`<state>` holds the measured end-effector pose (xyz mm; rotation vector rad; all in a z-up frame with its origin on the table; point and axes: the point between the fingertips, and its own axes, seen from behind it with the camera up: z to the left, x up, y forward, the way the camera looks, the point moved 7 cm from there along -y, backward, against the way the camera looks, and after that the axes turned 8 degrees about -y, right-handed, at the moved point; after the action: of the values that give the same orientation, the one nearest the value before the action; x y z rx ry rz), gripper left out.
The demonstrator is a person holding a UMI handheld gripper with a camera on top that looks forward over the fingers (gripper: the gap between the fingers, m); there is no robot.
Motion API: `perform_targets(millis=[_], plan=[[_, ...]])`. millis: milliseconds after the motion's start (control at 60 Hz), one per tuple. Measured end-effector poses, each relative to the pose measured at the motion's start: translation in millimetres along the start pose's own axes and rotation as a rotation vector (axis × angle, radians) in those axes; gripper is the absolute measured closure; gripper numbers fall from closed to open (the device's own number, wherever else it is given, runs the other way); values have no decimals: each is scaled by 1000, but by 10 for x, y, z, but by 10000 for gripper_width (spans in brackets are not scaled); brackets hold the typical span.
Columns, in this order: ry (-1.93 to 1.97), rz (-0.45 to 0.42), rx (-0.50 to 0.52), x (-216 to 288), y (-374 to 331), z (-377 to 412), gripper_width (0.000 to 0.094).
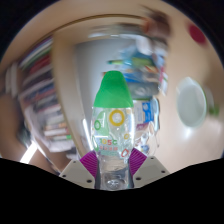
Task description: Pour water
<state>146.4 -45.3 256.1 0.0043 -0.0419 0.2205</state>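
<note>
A clear plastic bottle with a green cap and a colourful label stands upright between my fingers. My gripper is shut on the bottle's lower body, with the purple pads pressing on it from both sides. The bottle's bottom shows just above the gripper's body. The bottle appears lifted above the wooden table.
A white bowl sits on the table to the right, beyond the fingers. A blue and white object lies just right of the bottle. Bookshelves stand at the left. A window and cluttered items show behind the bottle.
</note>
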Motion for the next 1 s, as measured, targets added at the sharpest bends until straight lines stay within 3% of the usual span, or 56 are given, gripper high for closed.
perform_targets(millis=[83, 183, 267, 383, 483, 617, 800, 817, 867, 1000], plan=[[-429, -49, -15, 321, -134, 419, 554], [-923, -228, -45, 1143, -443, 808, 555], [-1201, -339, -195, 1584, -621, 1023, 543], [-1444, -444, -441, 2373, -999, 488, 529], [-1544, -414, -568, 2775, -1162, -335, 529], [-1518, -278, -673, 2818, -1145, -1241, 510], [-1514, -244, -680, 2772, -1154, -1774, 486], [-1516, -233, -694, 2770, -1161, -1830, 437], [-1551, -261, -677, 2752, -1167, -1825, 476], [-1565, -274, -676, 2740, -1154, -1847, 476]])
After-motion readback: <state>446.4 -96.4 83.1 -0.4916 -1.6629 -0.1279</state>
